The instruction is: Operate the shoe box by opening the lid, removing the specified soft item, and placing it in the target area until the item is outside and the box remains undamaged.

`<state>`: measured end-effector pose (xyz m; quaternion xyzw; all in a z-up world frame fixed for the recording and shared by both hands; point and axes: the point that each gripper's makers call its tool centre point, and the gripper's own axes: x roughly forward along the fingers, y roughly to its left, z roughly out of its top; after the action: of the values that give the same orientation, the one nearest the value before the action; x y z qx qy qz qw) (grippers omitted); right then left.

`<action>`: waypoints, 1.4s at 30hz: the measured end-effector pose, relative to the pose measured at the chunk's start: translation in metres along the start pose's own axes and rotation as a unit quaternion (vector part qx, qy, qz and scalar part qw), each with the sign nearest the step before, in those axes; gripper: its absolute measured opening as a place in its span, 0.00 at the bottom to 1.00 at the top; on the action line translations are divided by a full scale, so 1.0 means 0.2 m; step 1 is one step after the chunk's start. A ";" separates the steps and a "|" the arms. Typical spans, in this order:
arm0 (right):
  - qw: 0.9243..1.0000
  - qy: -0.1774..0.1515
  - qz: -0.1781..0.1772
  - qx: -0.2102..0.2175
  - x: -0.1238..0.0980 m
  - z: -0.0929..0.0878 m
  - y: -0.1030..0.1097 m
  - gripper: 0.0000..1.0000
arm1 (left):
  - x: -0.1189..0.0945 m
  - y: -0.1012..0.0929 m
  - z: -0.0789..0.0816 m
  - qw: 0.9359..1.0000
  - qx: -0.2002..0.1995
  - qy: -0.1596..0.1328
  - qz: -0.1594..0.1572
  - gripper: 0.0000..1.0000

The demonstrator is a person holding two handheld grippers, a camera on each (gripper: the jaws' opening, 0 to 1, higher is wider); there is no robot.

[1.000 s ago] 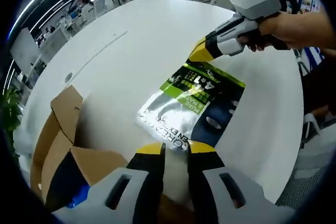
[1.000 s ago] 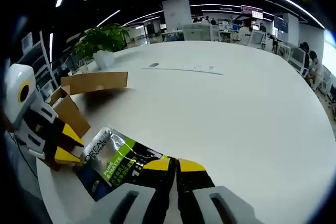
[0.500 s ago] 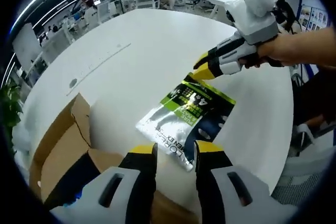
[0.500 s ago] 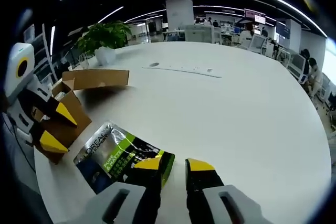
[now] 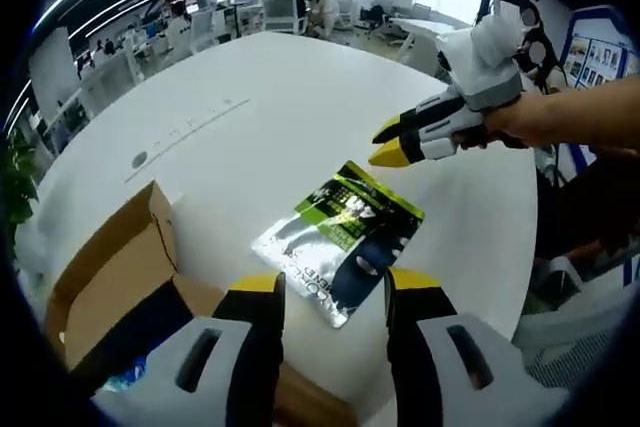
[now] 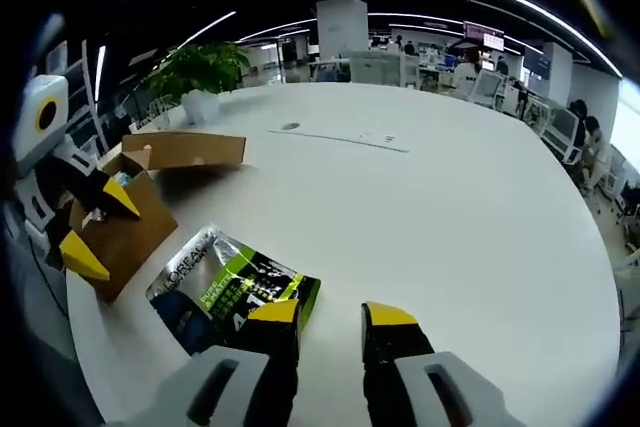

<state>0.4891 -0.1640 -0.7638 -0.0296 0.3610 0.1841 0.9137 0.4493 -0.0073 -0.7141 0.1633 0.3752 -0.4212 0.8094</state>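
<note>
Both tongs, left tongs [image 5: 325,292] and right tongs [image 6: 330,315], hang released over the pouch [image 5: 340,237] lying flat on the white bench [image 6: 450,207], open shoe box [image 6: 135,202] just left.

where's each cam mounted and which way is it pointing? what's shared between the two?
Left gripper view: rides the left gripper, looking along its open jaws across the white table at the pouch; the right gripper and a hand show.
Right gripper view: rides the right gripper, jaws open, looking over the pouch toward the cardboard box and a plant; the left gripper shows.
Shared: pouch, box, table, both grippers.
</note>
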 end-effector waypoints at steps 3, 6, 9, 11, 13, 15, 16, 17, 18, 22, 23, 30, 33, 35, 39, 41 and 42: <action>1.000 0.000 0.003 -0.004 -0.02 -0.01 0.01 0.23 | -0.02 -0.01 0.01 1.000 -0.004 -0.007 -0.005 0.43; 1.000 0.002 0.008 -0.017 -0.05 -0.03 0.04 0.26 | -0.04 -0.01 0.03 1.000 -0.012 -0.016 -0.008 0.44; 0.999 0.005 0.012 -0.031 -0.07 -0.04 0.06 0.29 | -0.05 -0.02 0.02 1.000 -0.012 -0.020 -0.008 0.45; 0.999 0.007 0.013 -0.040 -0.08 -0.05 0.07 0.30 | -0.06 -0.02 0.02 1.000 -0.011 -0.022 -0.008 0.45; 0.999 0.008 0.014 -0.044 -0.10 -0.06 0.08 0.31 | -0.08 -0.01 0.02 1.000 -0.012 -0.025 -0.007 0.46; 0.999 0.009 0.016 -0.049 -0.11 -0.07 0.09 0.32 | -0.09 -0.01 0.02 1.000 -0.013 -0.027 -0.007 0.47; 0.999 0.009 0.016 -0.049 -0.11 -0.07 0.10 0.33 | -0.10 -0.01 0.02 0.999 -0.013 -0.029 -0.006 0.47; 0.998 0.010 0.018 -0.053 -0.12 -0.08 0.11 0.35 | -0.12 -0.01 0.02 0.999 -0.014 -0.031 -0.005 0.48; 0.998 0.010 0.019 -0.056 -0.12 -0.08 0.12 0.35 | -0.13 -0.01 0.01 0.999 -0.014 -0.033 -0.005 0.48; 0.997 0.010 0.025 -0.067 -0.12 -0.10 0.15 0.38 | -0.17 0.01 0.01 0.999 -0.016 -0.039 -0.001 0.50; 0.997 0.011 0.026 -0.070 -0.12 -0.10 0.16 0.39 | -0.17 0.01 0.01 0.999 -0.015 -0.040 -0.001 0.50; 0.994 0.011 0.041 -0.099 -0.12 -0.15 0.24 0.46 | -0.24 0.03 0.00 0.998 -0.019 -0.053 0.003 0.52; 0.993 0.008 0.044 -0.111 -0.12 -0.16 0.27 0.50 | -0.27 0.04 -0.01 0.998 -0.020 -0.058 0.007 0.54; 0.992 0.008 0.043 -0.122 -0.11 -0.17 0.29 0.51 | -0.29 0.05 -0.02 0.998 -0.024 -0.063 0.009 0.55; 0.990 0.009 0.045 -0.131 -0.11 -0.19 0.31 0.53 | -0.33 0.08 -0.03 0.997 -0.032 -0.075 0.011 0.55; 0.990 0.010 0.045 -0.136 -0.11 -0.20 0.33 0.54 | -0.35 0.09 -0.03 0.996 -0.038 -0.082 0.013 0.56; 0.989 0.010 0.045 -0.138 -0.10 -0.20 0.33 0.54 | -0.37 0.11 -0.04 0.996 -0.040 -0.084 0.015 0.56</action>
<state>0.4252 -0.1171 -0.7747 -0.1407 0.3419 0.2727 0.8882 0.4358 0.0512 -0.6655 0.1005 0.3200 -0.4054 0.8504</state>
